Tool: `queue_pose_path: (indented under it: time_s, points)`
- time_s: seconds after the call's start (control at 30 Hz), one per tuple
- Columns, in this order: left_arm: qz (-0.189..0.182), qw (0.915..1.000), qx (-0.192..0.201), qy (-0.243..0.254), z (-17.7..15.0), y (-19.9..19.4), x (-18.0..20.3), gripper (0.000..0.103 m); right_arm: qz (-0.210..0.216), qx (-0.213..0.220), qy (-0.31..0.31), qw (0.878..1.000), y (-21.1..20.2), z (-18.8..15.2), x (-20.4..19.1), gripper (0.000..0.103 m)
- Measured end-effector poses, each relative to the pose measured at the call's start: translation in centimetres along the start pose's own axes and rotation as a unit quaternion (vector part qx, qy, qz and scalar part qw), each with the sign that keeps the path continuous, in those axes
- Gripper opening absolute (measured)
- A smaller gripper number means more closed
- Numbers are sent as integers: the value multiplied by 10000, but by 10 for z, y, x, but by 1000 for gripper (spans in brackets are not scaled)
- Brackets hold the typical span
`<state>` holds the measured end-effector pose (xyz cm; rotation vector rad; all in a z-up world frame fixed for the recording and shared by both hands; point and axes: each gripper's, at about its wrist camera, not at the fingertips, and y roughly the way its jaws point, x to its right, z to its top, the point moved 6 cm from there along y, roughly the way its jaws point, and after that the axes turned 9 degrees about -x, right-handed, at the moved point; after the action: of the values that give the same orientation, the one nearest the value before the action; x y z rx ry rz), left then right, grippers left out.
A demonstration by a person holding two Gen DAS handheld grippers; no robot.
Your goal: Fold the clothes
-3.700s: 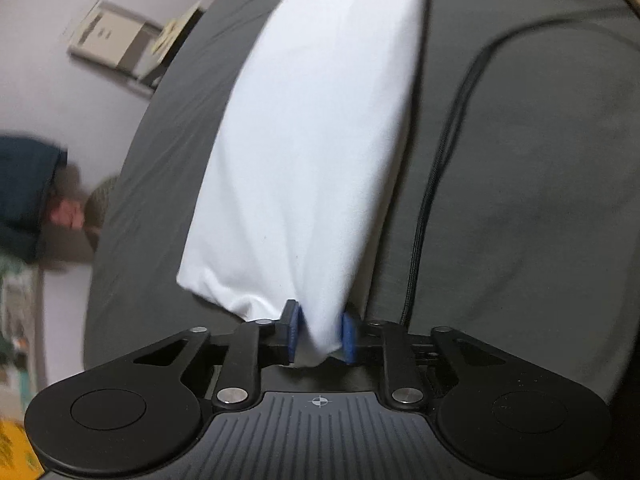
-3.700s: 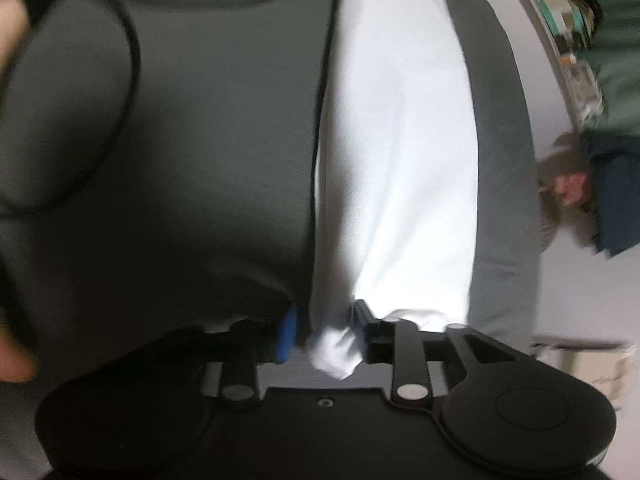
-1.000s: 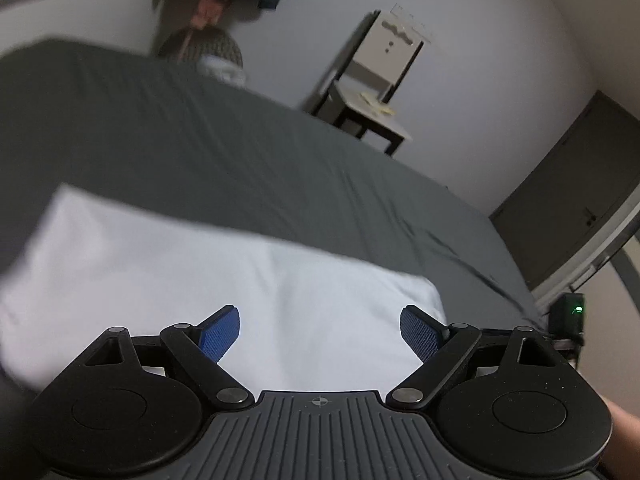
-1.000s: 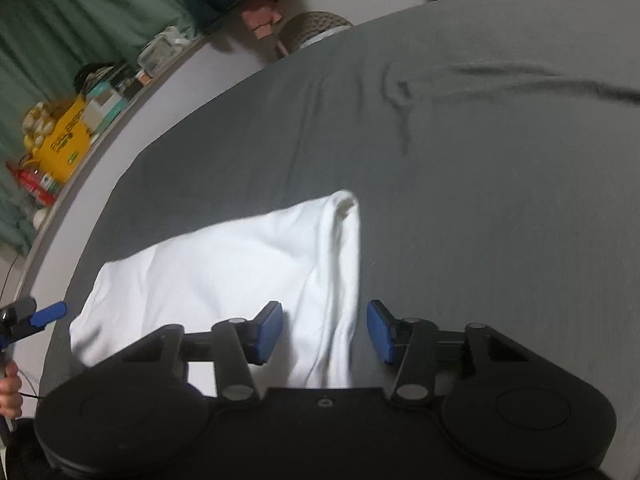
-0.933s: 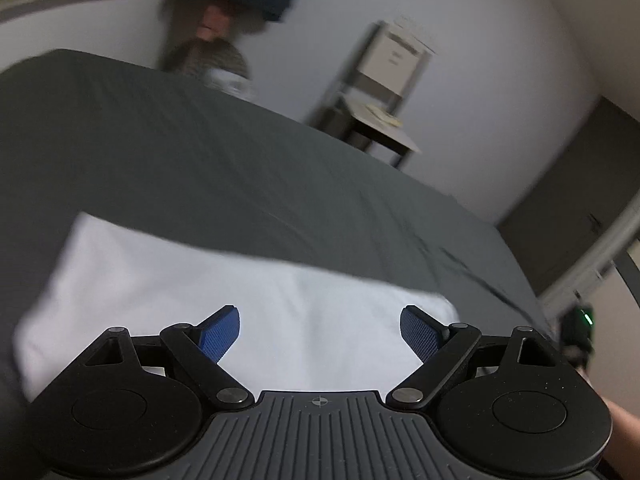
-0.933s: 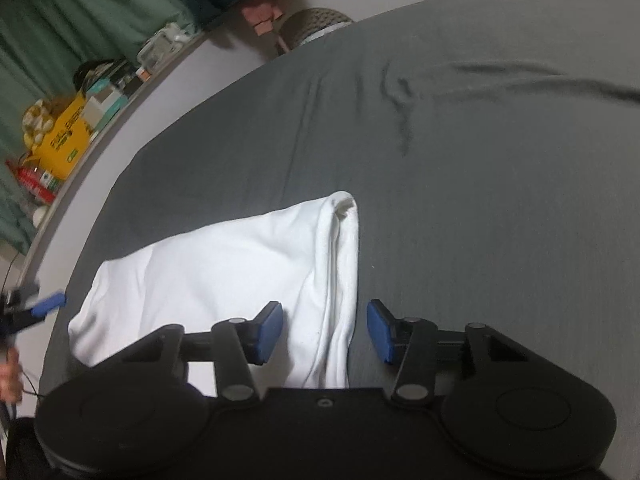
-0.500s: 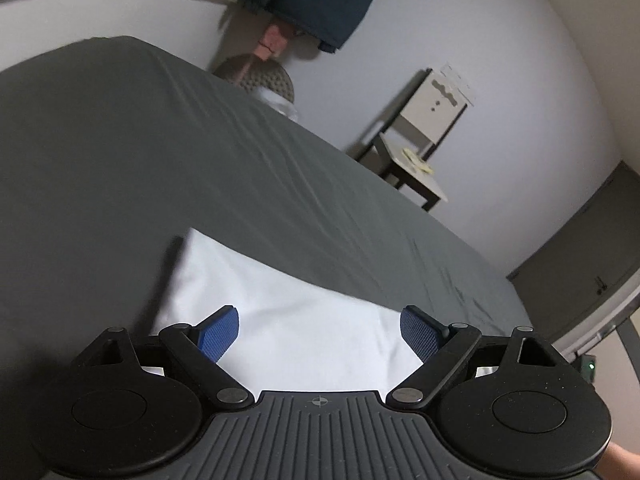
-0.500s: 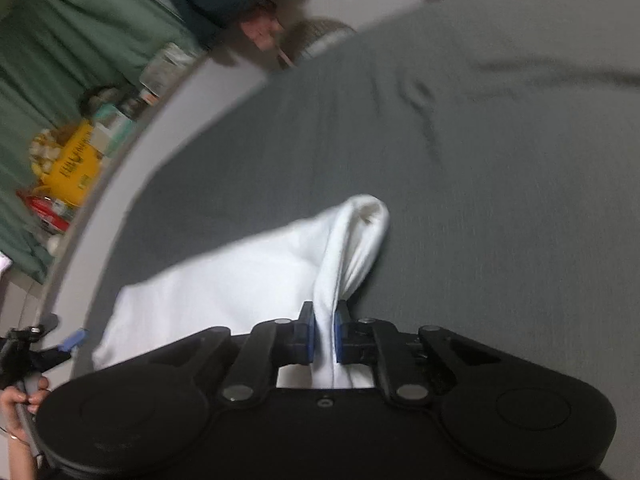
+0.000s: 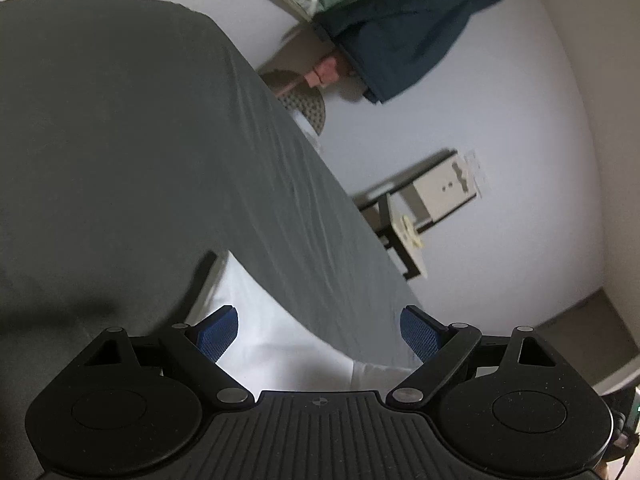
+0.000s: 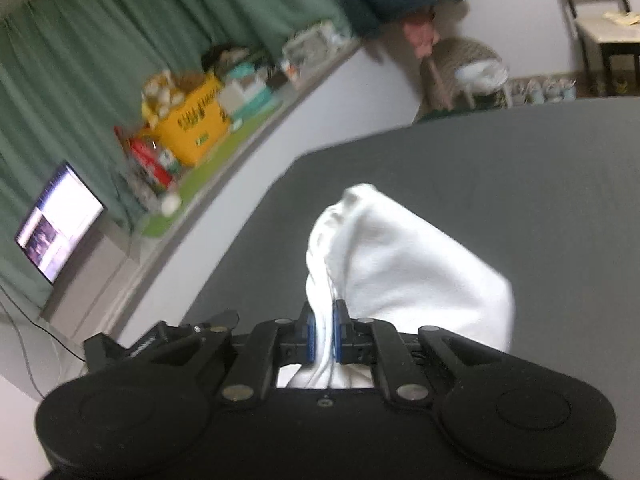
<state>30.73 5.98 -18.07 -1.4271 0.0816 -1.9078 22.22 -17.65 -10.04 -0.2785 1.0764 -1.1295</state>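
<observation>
Right claw (image 10: 323, 338) clamped on gathered edge of white garment (image 10: 404, 276), lifted clear of grey bed (image 10: 520, 168). Left claw (image 9: 318, 330) held apart over garment's other end, nothing gripped. Cloth judged light, limp, sag-prone; opposite corner advised for second hold.

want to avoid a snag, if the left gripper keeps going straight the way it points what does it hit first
Probably the white garment lying between the open jaws of the left gripper, then the grey bed sheet beyond it. Depth is hard to judge.
</observation>
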Motion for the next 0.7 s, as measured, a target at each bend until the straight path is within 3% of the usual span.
queue_pose_path:
  time_s: [0.13, 0.37, 0.4, 0.43, 0.47, 0.5, 0.63, 0.7]
  points:
    - [-91, 9977, 519, -419, 10, -6, -16, 89, -324, -517, -186, 9980, 74, -3, -24, 9]
    - [-77, 9947, 615, -816, 15, 5, -42, 89, -1006, -1250, -132, 9870, 174, -30, -29, 10]
    - [-51, 9947, 627, -809, 17, 8, -44, 89, -974, -1281, -185, 9868, 179, -32, -30, 17]
    - [-32, 9948, 641, -790, 18, 10, -45, 89, -815, -1286, -209, 9881, 178, -33, -34, 24]
    - [-21, 9948, 659, -777, 20, 13, -46, 89, -656, -1290, -233, 9892, 178, -34, -37, 40]
    - [-42, 9946, 670, -790, 21, 12, -47, 89, -480, -1264, -270, 9904, 175, -34, -40, 49]
    - [-200, 9933, 682, -915, 25, 13, -51, 89, -138, -652, -883, 9939, 124, -45, -53, 48]
    - [-276, 9925, 677, -981, 27, 16, -52, 89, -220, -361, -1310, 9905, 99, -56, -56, 53]
